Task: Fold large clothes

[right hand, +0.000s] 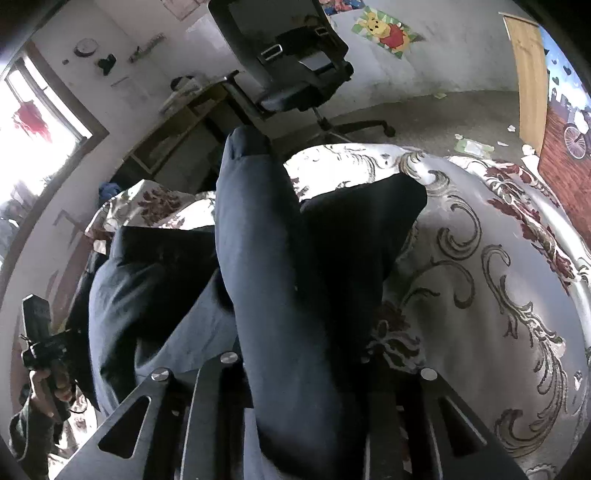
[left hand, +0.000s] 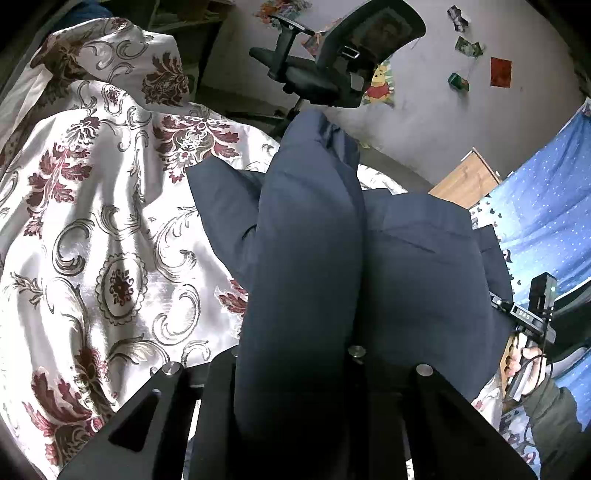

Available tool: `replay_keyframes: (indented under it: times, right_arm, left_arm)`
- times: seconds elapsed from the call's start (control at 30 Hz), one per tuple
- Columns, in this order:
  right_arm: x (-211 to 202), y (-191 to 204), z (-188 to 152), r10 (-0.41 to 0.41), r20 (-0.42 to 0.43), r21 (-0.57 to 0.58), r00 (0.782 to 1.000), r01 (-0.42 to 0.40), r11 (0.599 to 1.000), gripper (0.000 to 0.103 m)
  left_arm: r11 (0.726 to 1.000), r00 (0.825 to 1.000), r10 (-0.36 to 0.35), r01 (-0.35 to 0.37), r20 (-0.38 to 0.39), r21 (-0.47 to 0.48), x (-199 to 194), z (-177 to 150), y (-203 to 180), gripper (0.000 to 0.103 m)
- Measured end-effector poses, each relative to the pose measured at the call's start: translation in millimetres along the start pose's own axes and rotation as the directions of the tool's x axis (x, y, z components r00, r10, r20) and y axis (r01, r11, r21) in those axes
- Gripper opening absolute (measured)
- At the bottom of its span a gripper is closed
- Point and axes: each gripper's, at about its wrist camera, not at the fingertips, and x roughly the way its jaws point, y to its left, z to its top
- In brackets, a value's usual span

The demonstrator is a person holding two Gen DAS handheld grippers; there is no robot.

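So both grippers have a bunch of the dark navy garment (left hand: 306, 258) pinched between their fingers. In the left wrist view the left gripper (left hand: 295, 387) is clamped tight on a thick fold that runs up the middle of the frame, with the rest of the cloth spread to the right and lying on the floral bedspread (left hand: 92, 240). The right gripper (right hand: 306, 398) is closed on a similar ridge of the same fabric, center of its own frame, bedspread showing on the right side. You can spot the right gripper at the lower right edge of the left view too, held in the person's hand (left hand: 517, 365). An office chair (right hand: 295, 74) sits at the top center, and a Winnie the Pooh poster (right hand: 386, 31) is on the wall at upper right
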Motion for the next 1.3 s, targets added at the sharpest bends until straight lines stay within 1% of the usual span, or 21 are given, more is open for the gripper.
replay_keyframes:
  times: [0.17,0.3,0.37,0.43,0.47,0.5,0.53,0.6,0.7,0.73,0.77,0.87,0.93,0.97,1.0,1.03,1.07,1.17,1.23,1.3]
  right_arm:
    - [4,-5,-4,-0.026,-0.012,0.007,1.000,0.027,1.000,0.032]
    - [9,-7,-6,-0.052,-0.043,0.015,0.998,0.053,0.998,0.038]
    - [11,-7,-7,-0.075,-0.059,0.007,0.995,0.075,0.997,0.042]
    - [14,-6,-8,-0.108,-0.080,0.001,0.991,0.108,0.994,0.054]
    - [15,-6,-9,-0.117,-0.088,-0.001,0.989,0.117,0.993,0.057]
    - [17,-5,-10,-0.131,-0.097,-0.003,0.987,0.131,0.991,0.064]
    - [18,-4,-11,-0.152,-0.101,-0.007,0.983,0.152,0.988,0.071]
    - [18,-1,-14,-0.194,-0.099,-0.023,0.976,0.193,0.981,0.077]
    - [16,2,-17,-0.235,-0.099,-0.042,0.967,0.232,0.972,0.080]
    - [15,4,-18,-0.251,-0.094,-0.045,0.963,0.248,0.968,0.085]
    - [12,5,-19,-0.274,-0.084,-0.052,0.958,0.271,0.961,0.088]
    - [3,10,-20,-0.314,-0.041,-0.065,0.948,0.311,0.948,0.089]
    - [-6,13,-21,-0.343,0.002,-0.072,0.939,0.342,0.937,0.090]
    - [-11,16,-22,-0.355,0.029,-0.072,0.934,0.356,0.932,0.090]
    - [-13,18,-21,-0.357,0.045,-0.070,0.933,0.359,0.931,0.090]
    - [-18,21,-21,-0.355,0.066,-0.066,0.933,0.359,0.931,0.091]
    - [-20,24,-20,-0.353,0.081,-0.064,0.932,0.358,0.932,0.091]
    - [-29,34,-23,-0.331,0.140,-0.069,0.933,0.343,0.937,0.093]
    - [-32,45,-24,-0.314,0.172,-0.084,0.934,0.332,0.940,0.096]
    - [-35,55,-26,-0.291,0.205,-0.110,0.934,0.318,0.942,0.101]
  left_arm:
    - [1.000,1.000,0.013,-0.013,-0.004,-0.013,4,-1,2,0.020]
    - [0.999,1.000,0.026,-0.026,-0.007,-0.026,7,-3,4,0.024]
    - [0.999,0.999,0.044,-0.044,-0.015,-0.022,8,-3,4,0.029]
    - [0.997,0.997,0.071,-0.072,-0.024,-0.020,9,-4,4,0.034]
    - [0.997,0.997,0.078,-0.079,-0.027,-0.021,10,-4,3,0.038]
    - [0.996,0.996,0.089,-0.090,-0.030,-0.022,10,-5,3,0.040]
    - [0.994,0.994,0.108,-0.109,-0.033,-0.023,11,-6,2,0.045]
    - [0.991,0.991,0.130,-0.131,-0.036,-0.027,12,-8,2,0.050]
    - [0.985,0.985,0.171,-0.172,-0.032,-0.034,13,-11,1,0.059]
    - [0.982,0.982,0.185,-0.186,-0.029,-0.037,12,-12,0,0.060]
    - [0.980,0.980,0.196,-0.197,-0.027,-0.040,12,-13,0,0.061]
    - [0.972,0.973,0.228,-0.229,-0.029,-0.051,10,-13,0,0.062]
    - [0.963,0.964,0.265,-0.265,-0.003,-0.046,4,-15,-4,0.063]
    - [0.956,0.957,0.291,-0.290,0.017,-0.037,2,-15,-5,0.067]
    - [0.948,0.947,0.317,-0.316,0.043,-0.023,-1,-17,-8,0.072]
    - [0.941,0.939,0.337,-0.337,0.072,-0.005,-4,-18,-11,0.075]
    - [0.935,0.930,0.350,-0.355,0.110,0.020,-8,-21,-16,0.080]
    - [0.915,0.907,0.382,-0.398,0.178,0.062,-16,-27,-25,0.092]
    - [0.908,0.893,0.391,-0.414,0.223,0.067,-23,-31,-32,0.094]
    - [0.908,0.887,0.385,-0.414,0.254,0.069,-26,-33,-39,0.095]
